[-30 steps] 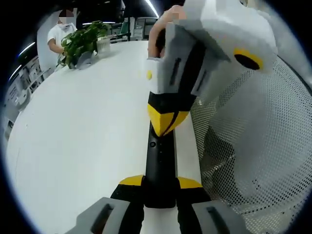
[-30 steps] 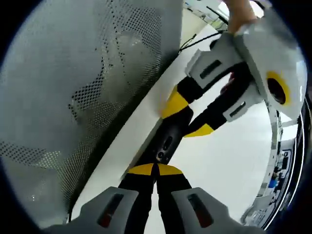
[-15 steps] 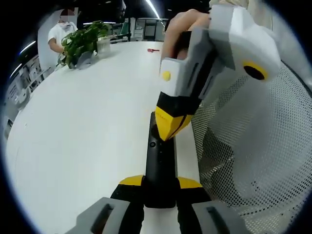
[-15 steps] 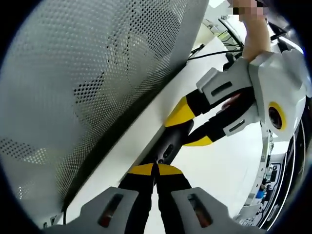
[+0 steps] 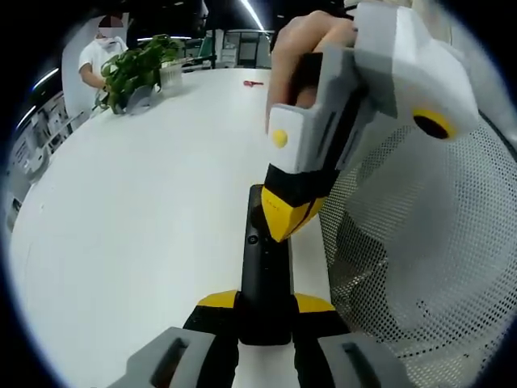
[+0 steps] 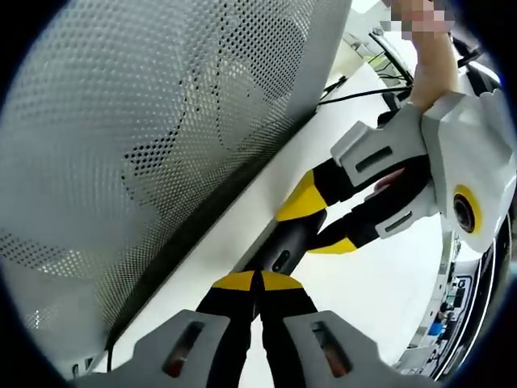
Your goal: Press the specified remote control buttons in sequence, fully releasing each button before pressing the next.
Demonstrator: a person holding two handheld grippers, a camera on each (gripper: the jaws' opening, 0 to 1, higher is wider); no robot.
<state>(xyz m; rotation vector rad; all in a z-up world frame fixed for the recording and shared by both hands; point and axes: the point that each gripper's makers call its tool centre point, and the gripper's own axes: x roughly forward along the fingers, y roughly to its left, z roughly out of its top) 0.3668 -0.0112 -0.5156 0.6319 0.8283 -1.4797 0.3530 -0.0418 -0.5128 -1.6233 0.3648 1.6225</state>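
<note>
On the white table point(image 5: 121, 234) the black remote control point(image 5: 264, 275) lies lengthwise, its near end pinched between the left gripper point(image 5: 264, 311) jaws. Right gripper point(image 5: 284, 220), jaws pressed together, points its yellow tips down at the remote's top

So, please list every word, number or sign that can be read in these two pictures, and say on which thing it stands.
No text can be read.
Remote control: small button marks, too small to read.
Right gripper: plain yellow dots and tips, no lettering.
Left gripper: no lettering.
Background shelves: coloured items, too blurred to read.
</note>
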